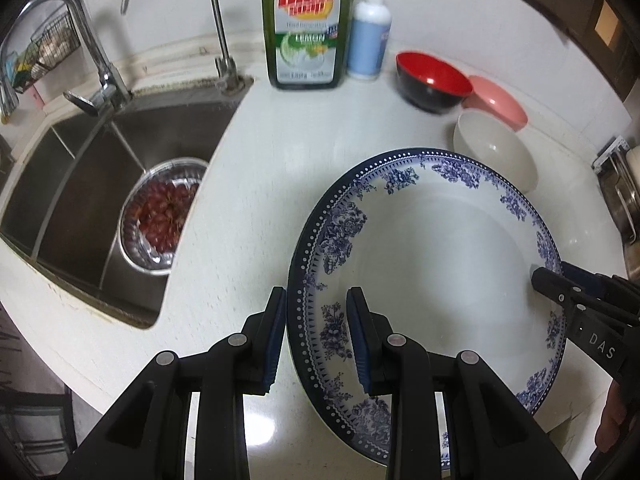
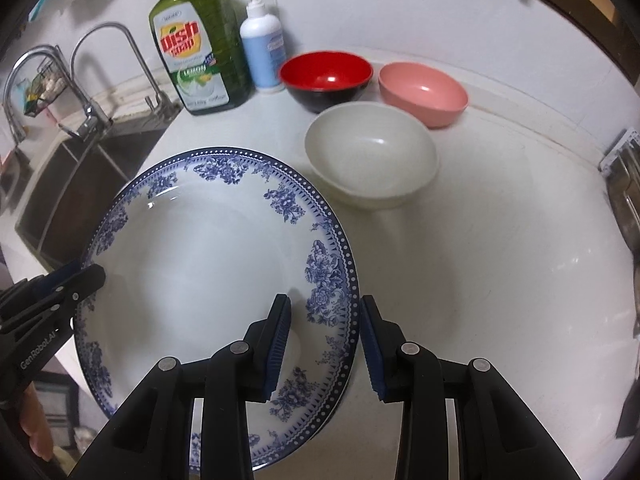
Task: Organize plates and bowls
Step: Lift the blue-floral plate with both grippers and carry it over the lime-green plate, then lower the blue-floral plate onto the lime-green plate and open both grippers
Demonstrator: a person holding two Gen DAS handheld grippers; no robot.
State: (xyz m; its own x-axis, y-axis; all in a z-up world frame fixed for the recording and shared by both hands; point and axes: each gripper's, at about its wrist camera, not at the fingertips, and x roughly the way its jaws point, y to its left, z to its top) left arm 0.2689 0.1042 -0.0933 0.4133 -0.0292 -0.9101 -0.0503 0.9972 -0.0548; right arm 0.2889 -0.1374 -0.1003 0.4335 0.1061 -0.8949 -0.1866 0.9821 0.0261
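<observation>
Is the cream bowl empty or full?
Empty: the cream bowl stands upright on the counter, and its bare inside shows nothing in it.

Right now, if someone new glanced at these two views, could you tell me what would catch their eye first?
The big blue-and-white floral plate dominates, with the left gripper and the right gripper each astride its rim on opposite sides. Behind it on the white counter sit a cream bowl, a red-and-black bowl and a pink bowl. To the left, a foil tray of red fruit lies in the steel sink.

Green bottle (image 2: 198, 56) — "Dish soap", "LEMON"; left tool (image 2: 44, 316) — "GenRobot.AI".
</observation>
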